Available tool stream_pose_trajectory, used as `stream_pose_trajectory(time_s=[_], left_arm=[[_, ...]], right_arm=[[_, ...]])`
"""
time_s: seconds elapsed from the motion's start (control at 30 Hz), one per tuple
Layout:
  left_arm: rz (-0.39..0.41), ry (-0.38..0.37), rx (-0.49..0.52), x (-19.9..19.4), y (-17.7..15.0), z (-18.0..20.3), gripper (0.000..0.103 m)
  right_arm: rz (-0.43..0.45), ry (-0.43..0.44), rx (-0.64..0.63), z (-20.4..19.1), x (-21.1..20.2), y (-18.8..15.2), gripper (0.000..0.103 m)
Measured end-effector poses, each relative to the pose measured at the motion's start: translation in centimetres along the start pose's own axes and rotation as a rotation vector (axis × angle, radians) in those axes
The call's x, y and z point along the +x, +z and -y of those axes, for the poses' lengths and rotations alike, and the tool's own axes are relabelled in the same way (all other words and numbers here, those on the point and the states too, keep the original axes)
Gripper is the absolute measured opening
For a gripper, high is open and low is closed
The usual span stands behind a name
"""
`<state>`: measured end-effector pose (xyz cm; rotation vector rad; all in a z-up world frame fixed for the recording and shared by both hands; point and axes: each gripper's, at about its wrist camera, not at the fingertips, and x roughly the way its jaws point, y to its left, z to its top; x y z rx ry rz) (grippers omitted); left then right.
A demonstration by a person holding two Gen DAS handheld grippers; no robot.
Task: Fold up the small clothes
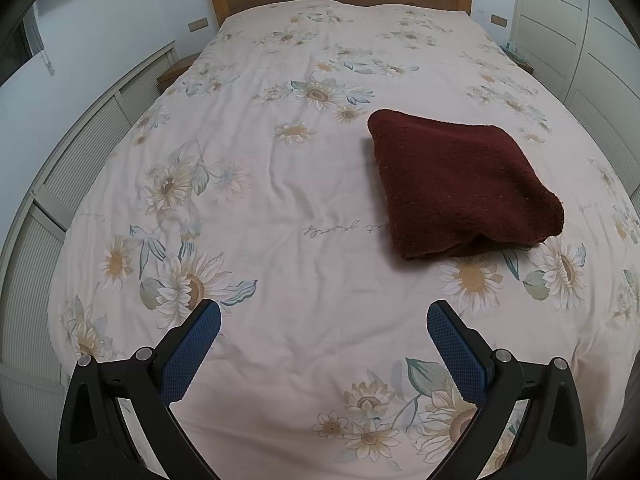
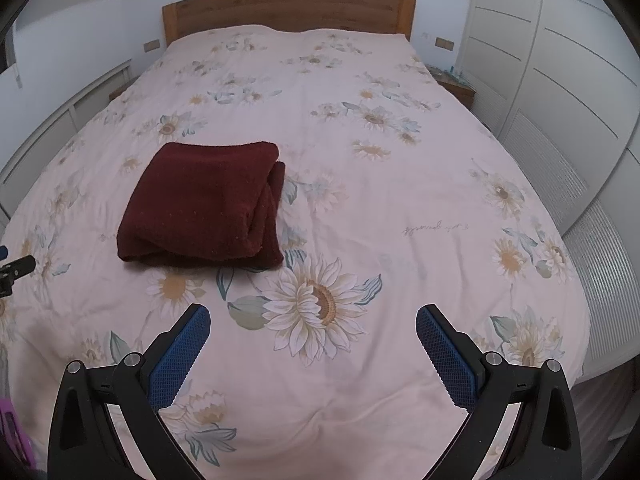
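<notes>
A dark red garment (image 1: 460, 184) lies folded into a thick square on the flowered bedspread (image 1: 280, 184), about midway up the bed. The left gripper (image 1: 324, 312) and right gripper (image 2: 313, 316) both hover nearer, fingers spread wide and holding nothing. Only the right wrist view shows the garment's stacked layers along its right edge, and a dark piece of the other tool (image 2: 16, 270), cut off at the left border.

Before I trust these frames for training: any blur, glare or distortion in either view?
Left wrist view: sharp, soft even light, no glare; fisheye bows the bed edges, and black corners vignette. Right wrist view: the same, with the folded maroon garment crisp and casting only a faint shadow.
</notes>
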<state>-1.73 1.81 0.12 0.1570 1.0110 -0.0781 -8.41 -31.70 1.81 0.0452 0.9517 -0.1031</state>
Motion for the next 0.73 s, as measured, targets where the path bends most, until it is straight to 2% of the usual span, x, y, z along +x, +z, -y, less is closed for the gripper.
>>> stream_pose_trajectory(time_s=[0.73], left_arm=[[-0.014,0.008,0.005,-0.04,-0.1,0.45,0.102]], right_arm=[[-0.02,0.014,-0.01,0.17,0.78,0.11,0.103]])
